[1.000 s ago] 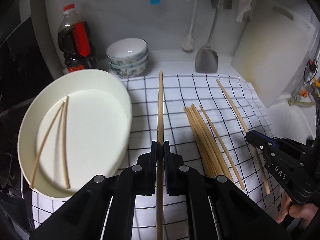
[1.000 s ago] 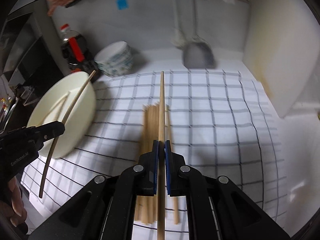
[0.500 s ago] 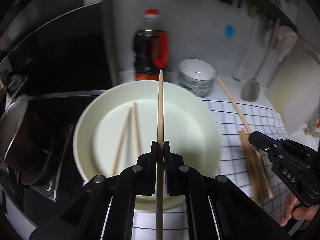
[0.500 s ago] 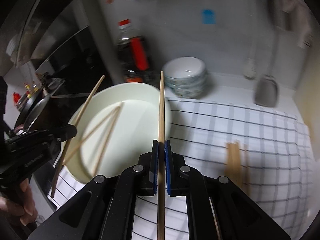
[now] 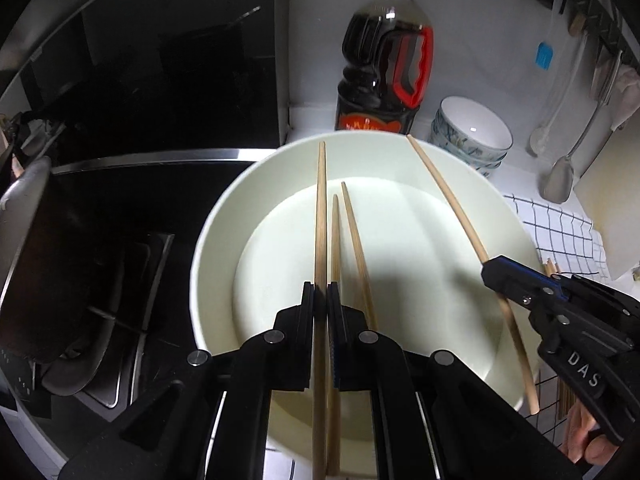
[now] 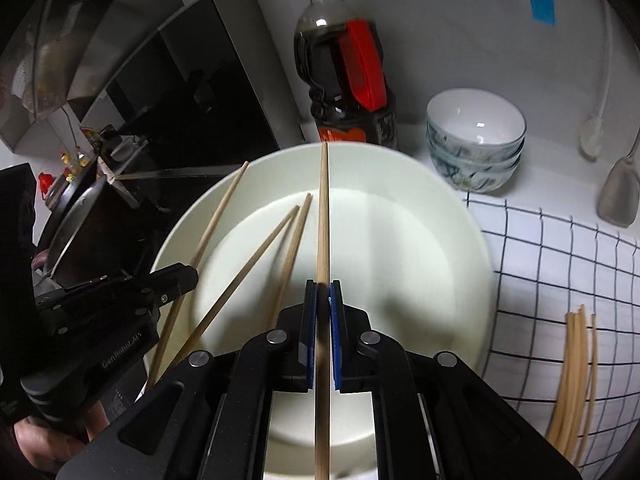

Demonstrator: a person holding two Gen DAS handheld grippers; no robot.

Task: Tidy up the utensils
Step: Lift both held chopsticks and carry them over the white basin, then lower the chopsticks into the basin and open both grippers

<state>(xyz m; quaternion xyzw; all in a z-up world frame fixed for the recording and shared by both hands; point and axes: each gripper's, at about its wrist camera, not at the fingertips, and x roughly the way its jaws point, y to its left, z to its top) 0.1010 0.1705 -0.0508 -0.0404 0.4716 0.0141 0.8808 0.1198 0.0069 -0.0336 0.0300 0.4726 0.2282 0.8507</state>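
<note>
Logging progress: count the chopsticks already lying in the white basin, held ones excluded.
2: both lie on the white basin floor, one chopstick beside the other chopstick, their far tips close together. None seems hidden.

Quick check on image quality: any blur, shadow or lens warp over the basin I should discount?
Left wrist view: the basin rim bends with the fisheye, and a soft shadow falls under the right gripper. Right wrist view: the pile of chopsticks looks curved near the edge, and the spatula is smeared by motion blur.
</note>
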